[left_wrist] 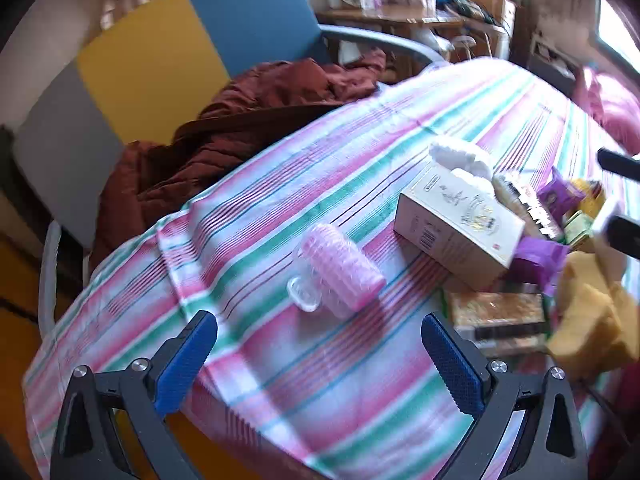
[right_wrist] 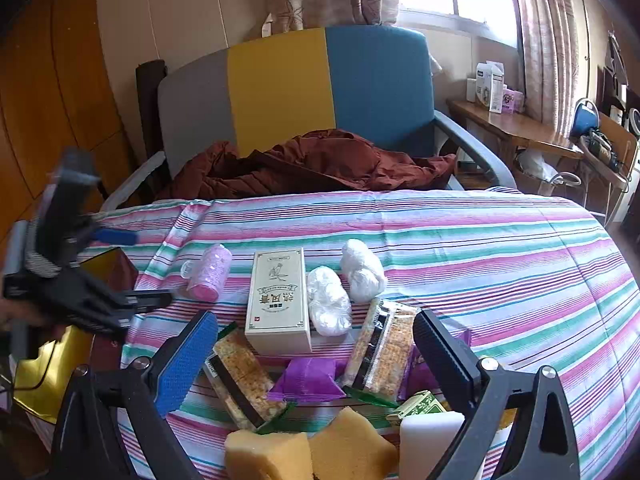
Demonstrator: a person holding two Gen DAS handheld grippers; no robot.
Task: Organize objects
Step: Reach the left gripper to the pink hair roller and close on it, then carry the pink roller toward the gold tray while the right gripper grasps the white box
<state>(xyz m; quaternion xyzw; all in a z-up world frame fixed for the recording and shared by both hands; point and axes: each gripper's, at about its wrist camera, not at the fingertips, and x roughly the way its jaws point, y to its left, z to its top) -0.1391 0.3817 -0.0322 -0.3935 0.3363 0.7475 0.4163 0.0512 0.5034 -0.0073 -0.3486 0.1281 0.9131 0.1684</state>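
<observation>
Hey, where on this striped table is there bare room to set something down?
The widest bare cloth is right of the white bundles, out to the table's right edge. A narrower free strip runs behind the pink roller and cream box, toward the chair. The near middle is crowded: snack bars, purple packets, sponges.

On the table [right_wrist: 480, 240], a box [right_wrist: 278, 300] lies ahead of the right tongs [right_wrist: 316, 344], roller [right_wrist: 210, 272] to its left, sponges [right_wrist: 308, 456] nearest.
</observation>
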